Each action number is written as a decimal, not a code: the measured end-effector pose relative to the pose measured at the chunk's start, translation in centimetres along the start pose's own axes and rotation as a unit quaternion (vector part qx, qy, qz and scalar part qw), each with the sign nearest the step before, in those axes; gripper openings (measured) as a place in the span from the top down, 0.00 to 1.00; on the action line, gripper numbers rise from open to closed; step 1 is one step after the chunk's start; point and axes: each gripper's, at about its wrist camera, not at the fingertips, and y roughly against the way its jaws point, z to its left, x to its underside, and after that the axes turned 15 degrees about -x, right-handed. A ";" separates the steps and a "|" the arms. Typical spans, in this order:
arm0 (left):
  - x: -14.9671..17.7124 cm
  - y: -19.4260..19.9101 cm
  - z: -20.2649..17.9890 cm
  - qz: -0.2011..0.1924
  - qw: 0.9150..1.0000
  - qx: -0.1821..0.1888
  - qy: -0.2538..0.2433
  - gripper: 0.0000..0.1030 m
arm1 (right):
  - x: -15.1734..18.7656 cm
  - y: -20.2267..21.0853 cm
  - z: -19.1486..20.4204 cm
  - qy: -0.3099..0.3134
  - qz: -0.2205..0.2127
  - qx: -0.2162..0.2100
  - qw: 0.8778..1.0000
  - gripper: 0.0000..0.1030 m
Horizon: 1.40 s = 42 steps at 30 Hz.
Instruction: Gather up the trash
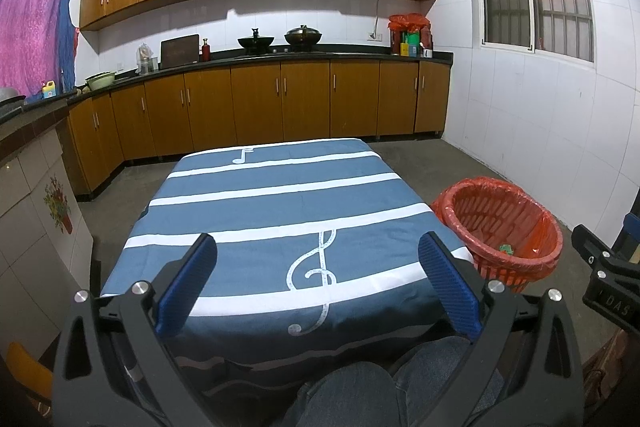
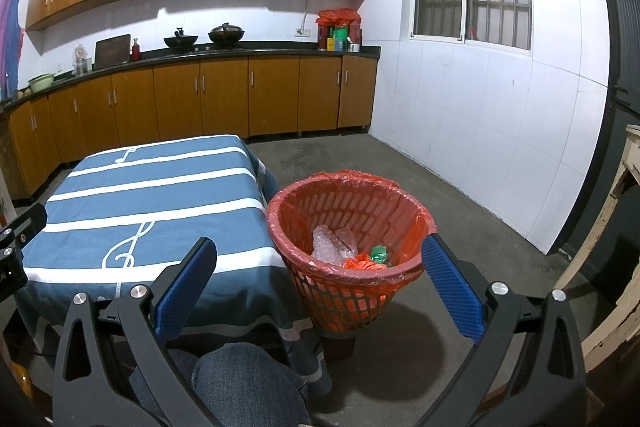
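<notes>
We hold both grippers, left (image 1: 318,267) and right (image 2: 320,273), spread wide and empty; crinkled wrappers (image 2: 362,261) lie in the latticed, plastic-lined bin (image 2: 304,227) beside the striped-cloth table (image 1: 280,195).

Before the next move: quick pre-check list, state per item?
1. left gripper open, nothing held: ok.
2. right gripper open, nothing held: ok.
3. Trash on the tablecloth to pick up: not ok, none shows in either view.
4. basket upright, red liner over the rim, mouth unobstructed: ok.
5. Earlier trash inside the basket: ok, clear plastic, red wrapper and green wrapper lie at the bottom.
6. Trash on the floor behind the table: cannot tell, hidden.
</notes>
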 end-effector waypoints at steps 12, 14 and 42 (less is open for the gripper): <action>0.1 -0.1 0.0 0.001 1.000 0.000 -0.001 0.04 | 0.0 0.1 -0.1 0.000 0.001 0.000 1.000 0.02; 0.1 -0.1 0.1 0.001 1.000 0.001 -0.002 0.04 | 0.0 0.2 -0.1 0.000 0.001 0.000 1.000 0.02; 0.3 -0.6 0.7 0.008 1.000 0.001 -0.004 0.04 | 0.3 0.5 -0.6 -0.008 0.007 0.000 1.000 0.02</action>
